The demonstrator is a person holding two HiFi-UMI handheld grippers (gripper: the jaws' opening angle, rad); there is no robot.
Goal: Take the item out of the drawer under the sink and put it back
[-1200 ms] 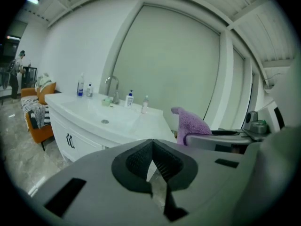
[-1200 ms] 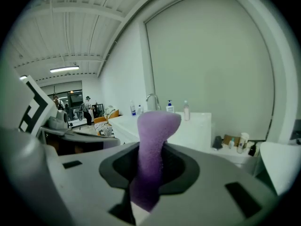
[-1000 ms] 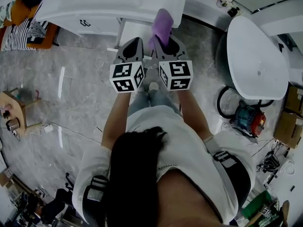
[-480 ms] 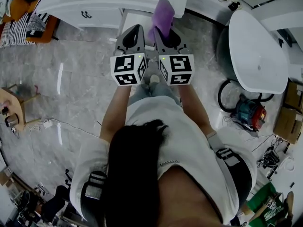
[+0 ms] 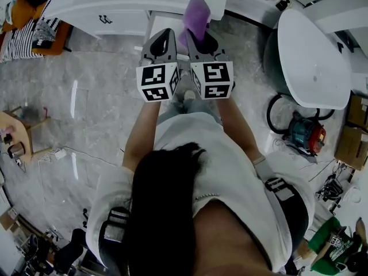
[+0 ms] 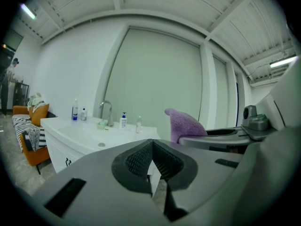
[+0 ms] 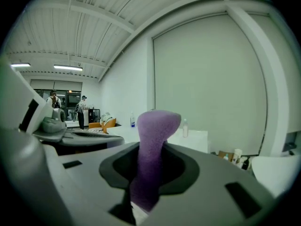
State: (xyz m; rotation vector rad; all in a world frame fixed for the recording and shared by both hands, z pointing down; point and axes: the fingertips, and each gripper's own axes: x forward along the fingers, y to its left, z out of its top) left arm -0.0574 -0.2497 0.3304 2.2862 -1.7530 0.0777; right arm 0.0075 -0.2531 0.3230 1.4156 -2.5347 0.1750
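Close before our chest we hold both tools side by side, their marker cubes (image 5: 158, 82) almost touching above our knees. Our left gripper (image 5: 164, 34) has its jaws pressed together at the tips, and its own view shows nothing between the ribbed pads (image 6: 141, 160). Our right gripper (image 5: 199, 38) pinches the purple towel (image 5: 197, 15): in the right gripper view the cloth (image 7: 155, 131) rises from between the pads and flops over at the top, clear of any surface. From the left gripper view we see the same towel (image 6: 184, 126) sticking up just to the right of that tool's tips.

Just beyond the jaws, what looks like the pulled-out drawer (image 5: 163, 23) juts from beneath the white vanity (image 5: 115, 4); the towel hangs above its right edge, in the air and not inside it. On the counter we make out the faucet (image 6: 107, 109) with a few bottles (image 6: 75, 111) either side of it.

Farther off, a white bathtub (image 5: 313, 56) stands to our right, and an orange sofa (image 5: 26, 13) with a striped cloth to our left. At the back of the room two people (image 7: 52, 100) stand near a dark doorway.
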